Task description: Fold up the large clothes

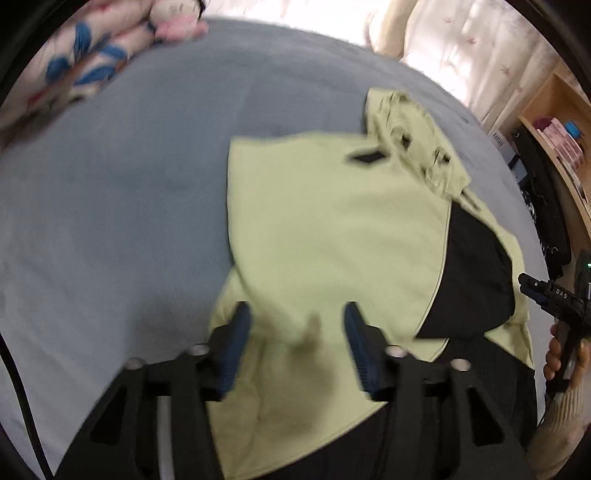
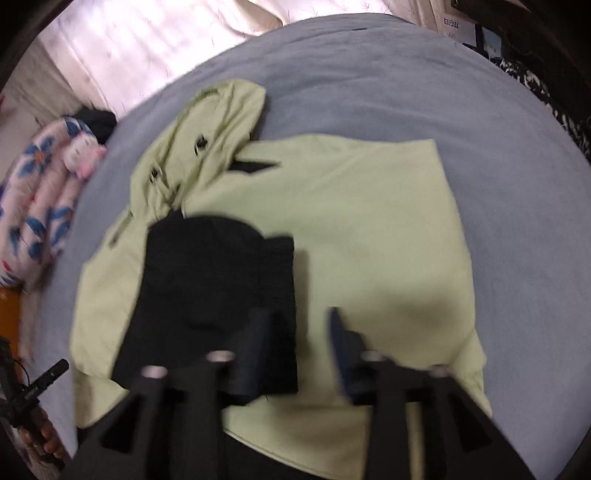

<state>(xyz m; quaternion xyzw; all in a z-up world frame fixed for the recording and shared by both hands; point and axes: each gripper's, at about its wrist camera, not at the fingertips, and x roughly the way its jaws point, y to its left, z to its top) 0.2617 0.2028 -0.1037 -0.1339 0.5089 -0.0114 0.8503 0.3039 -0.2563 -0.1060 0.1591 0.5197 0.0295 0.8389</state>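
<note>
Now the green jacket (image 1: 332,229) lies spread just beneath the left gripper (image 1: 297,325).

White letters "DAS" stand on the black body of the right gripper (image 1: 554,295), seen at the frame's edge; a white box (image 2: 452,26) beyond the bed bears dark characters, too blurred to read.

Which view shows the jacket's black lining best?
The right wrist view: the black lining lies near centre, most of it showing. The left wrist view has it squeezed toward the right edge, partly covered by green cloth.
</note>
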